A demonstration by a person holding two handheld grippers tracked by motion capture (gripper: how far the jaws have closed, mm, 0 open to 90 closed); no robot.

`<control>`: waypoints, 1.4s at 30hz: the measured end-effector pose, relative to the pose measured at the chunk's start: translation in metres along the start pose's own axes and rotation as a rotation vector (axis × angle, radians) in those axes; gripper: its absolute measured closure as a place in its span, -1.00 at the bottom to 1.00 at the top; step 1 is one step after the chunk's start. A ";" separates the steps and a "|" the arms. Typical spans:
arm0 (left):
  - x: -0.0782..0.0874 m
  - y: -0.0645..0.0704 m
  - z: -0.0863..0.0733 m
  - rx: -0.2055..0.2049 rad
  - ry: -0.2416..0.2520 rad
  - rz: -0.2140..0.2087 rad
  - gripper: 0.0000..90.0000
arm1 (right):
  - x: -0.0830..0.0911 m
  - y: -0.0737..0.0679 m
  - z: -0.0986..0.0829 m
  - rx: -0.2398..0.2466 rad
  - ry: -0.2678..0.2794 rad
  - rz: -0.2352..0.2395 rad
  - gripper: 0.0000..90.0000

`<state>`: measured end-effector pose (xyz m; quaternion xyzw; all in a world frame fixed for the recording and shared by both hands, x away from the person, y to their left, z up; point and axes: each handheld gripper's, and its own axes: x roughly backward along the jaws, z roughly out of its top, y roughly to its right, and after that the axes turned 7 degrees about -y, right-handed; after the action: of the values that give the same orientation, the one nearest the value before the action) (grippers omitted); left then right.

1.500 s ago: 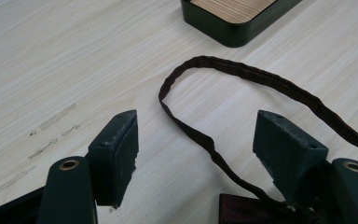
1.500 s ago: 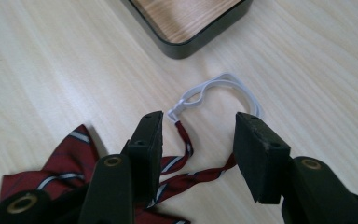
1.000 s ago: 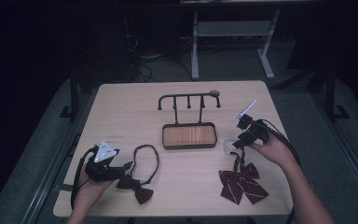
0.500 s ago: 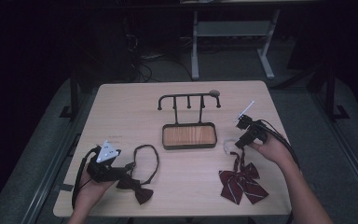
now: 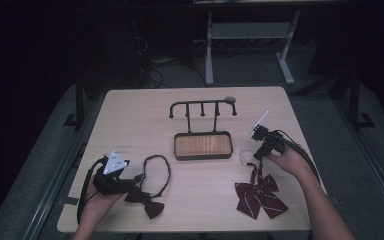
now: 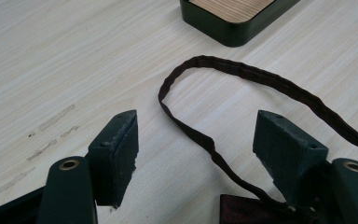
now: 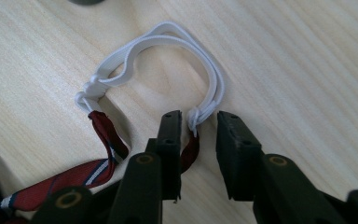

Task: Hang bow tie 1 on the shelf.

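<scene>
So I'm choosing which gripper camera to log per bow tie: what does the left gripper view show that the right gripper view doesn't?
Left gripper view: the dark brown neck strap of the dark bow tie looping between open jaws, and a corner of the wood-floored tray. Right gripper view: the white elastic loop of the striped red bow tie, its knotted end between slightly parted jaws, not yet pinched. Both: pale wooden table.
</scene>
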<state>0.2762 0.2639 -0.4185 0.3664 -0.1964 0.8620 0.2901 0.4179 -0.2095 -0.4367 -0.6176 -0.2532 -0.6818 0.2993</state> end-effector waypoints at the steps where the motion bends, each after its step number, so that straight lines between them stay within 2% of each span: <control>1: 0.000 0.000 0.000 0.000 0.000 0.000 -0.30 | 0.000 0.000 0.000 0.000 0.000 0.000 0.58; 5: 0.000 0.000 0.000 -0.002 -0.004 0.000 -0.30 | -0.003 -0.001 0.001 0.014 -0.016 -0.017 0.68; 6: 0.000 0.000 0.000 -0.001 -0.003 0.000 -0.30 | -0.003 -0.003 0.001 0.020 -0.018 -0.025 0.80; 8: 0.000 0.000 0.000 0.000 -0.001 -0.001 -0.30 | -0.002 -0.004 0.001 0.034 -0.017 -0.029 0.84; 14: 0.000 0.000 0.000 -0.002 -0.004 -0.001 -0.30 | -0.001 -0.003 0.000 0.032 -0.023 -0.017 0.86; 25: 0.000 0.002 0.000 -0.003 -0.001 0.000 -0.30 | 0.023 -0.003 -0.014 0.051 0.075 0.072 0.86; 28: -0.001 0.002 0.000 -0.001 -0.002 -0.004 -0.30 | 0.030 -0.005 -0.018 0.067 0.098 0.093 0.86; 37: -0.001 0.002 0.000 0.001 -0.005 -0.007 -0.30 | 0.050 -0.015 -0.020 0.129 0.130 0.097 0.86; 38: 0.000 0.002 0.000 0.001 -0.004 -0.003 -0.30 | 0.054 -0.016 -0.020 0.148 0.137 0.121 0.85; 42: 0.001 0.001 0.000 0.006 0.001 -0.002 -0.30 | 0.059 -0.019 -0.019 0.166 0.147 0.140 0.85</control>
<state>0.2751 0.2630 -0.4183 0.3672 -0.1934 0.8623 0.2901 0.3876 -0.2161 -0.3794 -0.5554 -0.2424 -0.6794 0.4138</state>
